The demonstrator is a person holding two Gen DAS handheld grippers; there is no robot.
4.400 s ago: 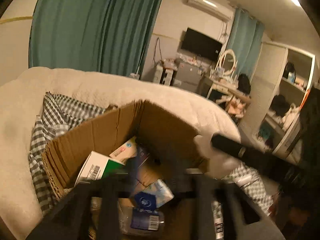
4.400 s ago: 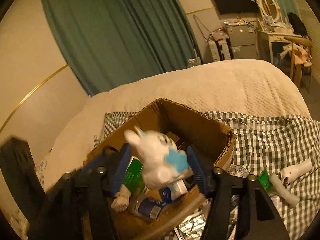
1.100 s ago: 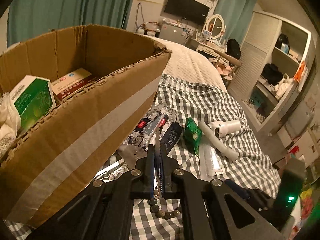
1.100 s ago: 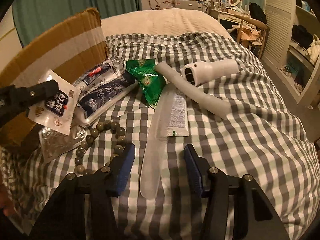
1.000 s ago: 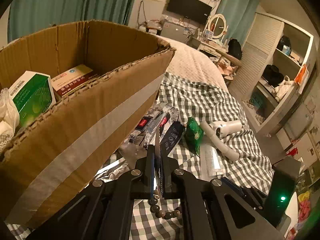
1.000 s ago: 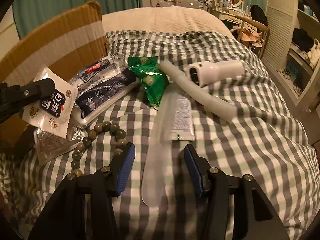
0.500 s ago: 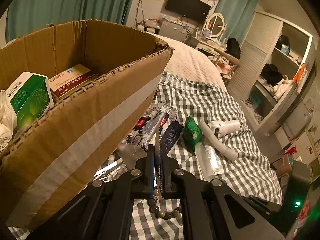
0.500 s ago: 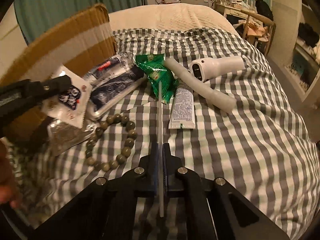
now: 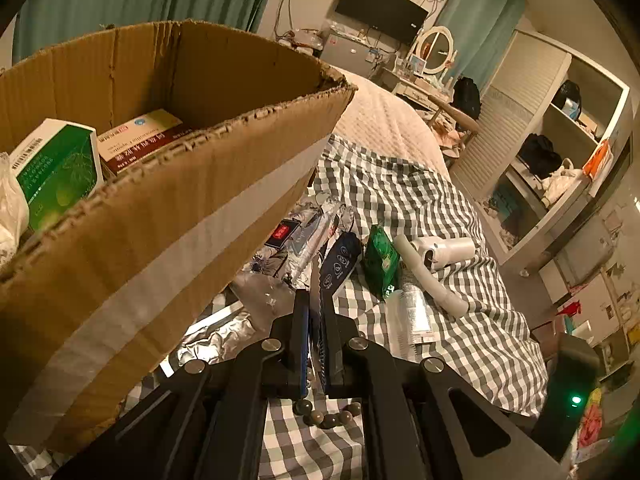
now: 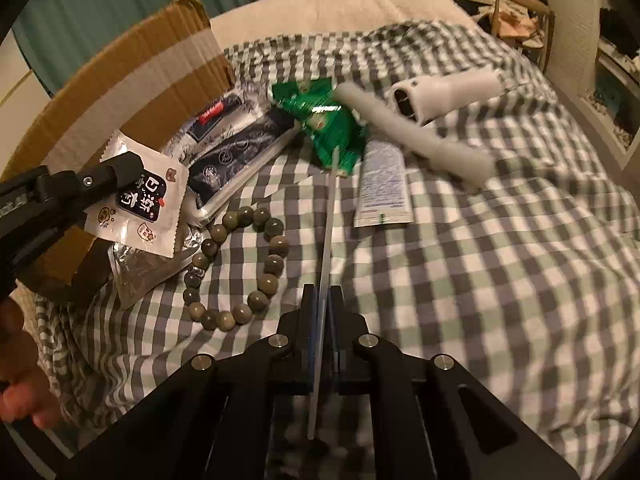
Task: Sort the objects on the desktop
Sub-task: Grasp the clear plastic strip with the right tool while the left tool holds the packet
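My left gripper [image 9: 316, 300] is shut on a flat white snack packet [image 10: 136, 200] with a dark label. It holds the packet in the air beside the near wall of the cardboard box [image 9: 160, 216]. In the left wrist view the packet shows edge-on between the fingers. My right gripper [image 10: 322, 292] is shut on a long translucent comb [image 10: 328, 216], held on edge above the checked cloth [image 10: 500, 280]. On the cloth lie a bead bracelet [image 10: 240, 264], a green packet [image 10: 332, 128], a white tube [image 10: 384, 180], dark blue packets [image 10: 236, 148] and a white handheld device [image 10: 444, 92].
The box holds a green-and-white carton [image 9: 56, 172], a red-and-white carton [image 9: 140, 136] and other items. Crumpled foil wrappers [image 9: 216, 336] lie by the box's foot. A person's hand [image 10: 20, 392] is at the lower left. Shelves [image 9: 560, 140] and a dresser stand beyond the bed.
My right gripper shut on the comb, which lay flat on the cloth, and lifted it on edge. My left gripper kept the packet and stayed beside the box.
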